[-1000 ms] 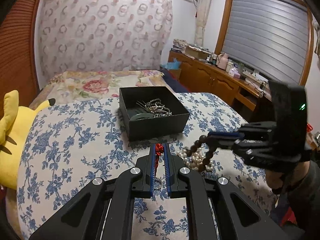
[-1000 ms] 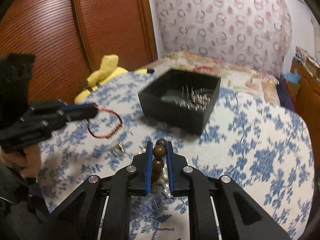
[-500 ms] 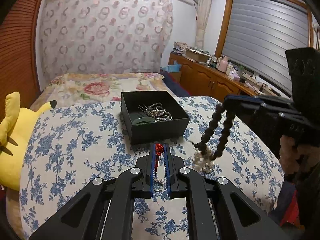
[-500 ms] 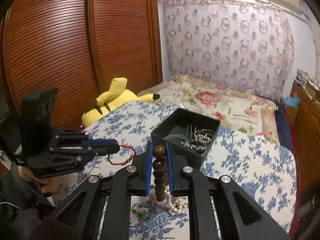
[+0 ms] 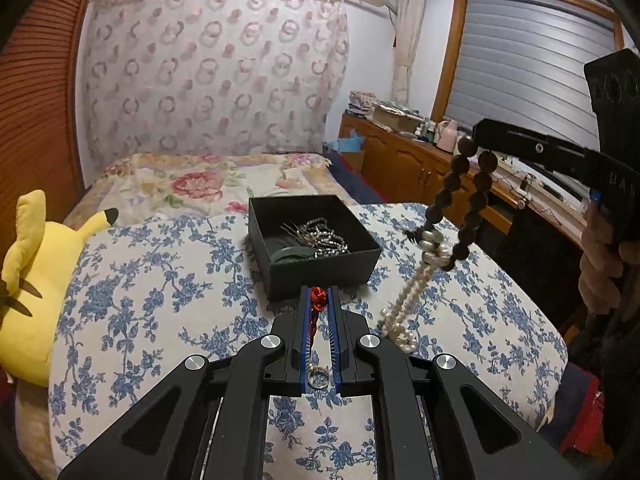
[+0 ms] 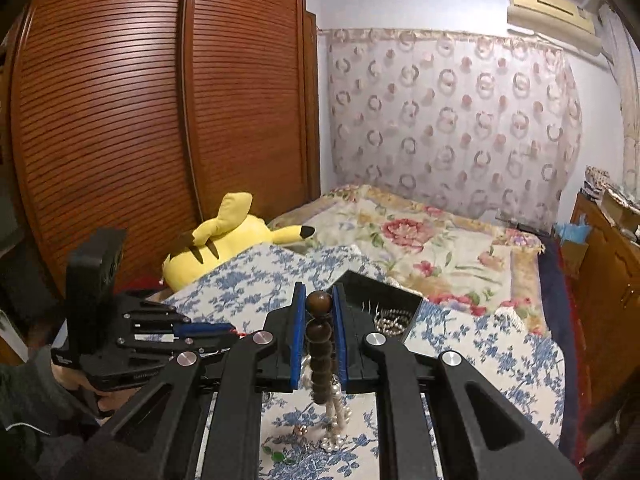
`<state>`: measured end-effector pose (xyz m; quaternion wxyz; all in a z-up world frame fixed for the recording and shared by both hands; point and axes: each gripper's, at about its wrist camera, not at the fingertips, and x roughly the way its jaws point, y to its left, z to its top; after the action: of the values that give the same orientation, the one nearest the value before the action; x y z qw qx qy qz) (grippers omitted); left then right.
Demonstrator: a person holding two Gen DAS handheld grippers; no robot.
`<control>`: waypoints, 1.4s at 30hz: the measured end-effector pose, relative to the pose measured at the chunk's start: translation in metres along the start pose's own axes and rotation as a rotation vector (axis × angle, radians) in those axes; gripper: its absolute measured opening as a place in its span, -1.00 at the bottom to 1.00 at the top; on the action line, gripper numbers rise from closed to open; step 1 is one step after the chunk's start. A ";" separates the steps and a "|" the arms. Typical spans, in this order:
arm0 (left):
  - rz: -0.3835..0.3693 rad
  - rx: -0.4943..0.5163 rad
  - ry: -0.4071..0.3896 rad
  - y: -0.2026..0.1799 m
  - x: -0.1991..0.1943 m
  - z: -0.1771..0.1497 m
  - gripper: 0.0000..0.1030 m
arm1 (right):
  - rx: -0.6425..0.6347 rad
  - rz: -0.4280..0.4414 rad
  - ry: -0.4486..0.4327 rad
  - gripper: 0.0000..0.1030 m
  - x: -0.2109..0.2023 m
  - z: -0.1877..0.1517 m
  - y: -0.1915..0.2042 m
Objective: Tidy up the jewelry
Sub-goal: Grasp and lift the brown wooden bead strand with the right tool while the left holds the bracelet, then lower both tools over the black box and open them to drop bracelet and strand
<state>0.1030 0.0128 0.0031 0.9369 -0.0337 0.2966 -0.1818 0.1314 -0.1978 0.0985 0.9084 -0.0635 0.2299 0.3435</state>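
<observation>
As pearls [image 5: 404, 300] are snagging on its raised wooden bead bracelet [image 5: 460, 196], the right hand-held gripper [image 6: 318, 312] is clamping a bead; centre frame, the left hand-held gripper [image 5: 319, 312] is pinching a red cord bracelet [image 5: 317, 300] beside the black box [image 5: 320, 272].

Two grippers were in view, the left [image 5: 319, 308] and the right [image 6: 316, 308]. One black box [image 5: 316, 276] sat on the bed [image 5: 160, 288]. One wooden bead strand [image 5: 460, 196] hung in a loop of two lines, and one pearl strand [image 5: 404, 304] trailed from it. One red cord [image 5: 317, 307] was pinched between the left jaws. One gold ring [image 5: 318, 377] lay on the cover. Inside the box were one green bangle [image 5: 290, 255] and a tangle of silvery chains [image 5: 320, 234] too knotted to count. One yellow plush [image 5: 32, 280] lay at the bed's edge. Two small green bits [image 6: 278, 457] showed on the cover in the right wrist view.
</observation>
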 end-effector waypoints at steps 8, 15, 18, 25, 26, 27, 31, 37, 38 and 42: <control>0.001 -0.001 -0.020 0.001 -0.007 0.004 -0.86 | 0.009 0.050 -0.051 -0.71 -0.018 0.016 0.008; 0.001 -0.011 -0.025 0.004 -0.009 0.004 -0.86 | 0.011 0.084 -0.068 -0.71 -0.026 0.020 0.011; 0.002 -0.012 -0.024 0.005 -0.010 0.003 -0.86 | 0.025 0.057 -0.018 -0.71 -0.012 0.012 0.004; 0.005 -0.014 -0.020 0.006 -0.010 0.000 -0.86 | 0.026 -0.058 0.166 -0.71 0.040 -0.038 -0.013; 0.005 -0.013 -0.019 0.006 -0.010 0.000 -0.86 | 0.030 -0.067 0.195 -0.71 0.047 -0.047 -0.016; 0.006 -0.013 -0.018 0.006 -0.010 0.000 -0.86 | 0.037 -0.073 0.229 -0.71 0.056 -0.058 -0.019; 0.011 -0.020 -0.015 0.008 -0.009 0.000 -0.86 | 0.040 -0.057 0.278 -0.71 0.076 -0.078 -0.014; 0.012 -0.021 -0.015 0.008 -0.010 0.000 -0.86 | 0.034 0.021 0.270 -0.71 0.084 -0.074 0.004; 0.012 -0.021 -0.015 0.008 -0.009 0.000 -0.86 | 0.035 0.030 0.258 -0.71 0.082 -0.070 0.006; 0.014 -0.021 -0.016 0.009 -0.010 0.000 -0.86 | 0.055 0.045 0.189 -0.71 0.065 -0.050 0.007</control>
<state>0.0985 0.0247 0.0065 0.9401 -0.0428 0.2912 -0.1720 0.1508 -0.1679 0.0243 0.8761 -0.0656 0.3251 0.3499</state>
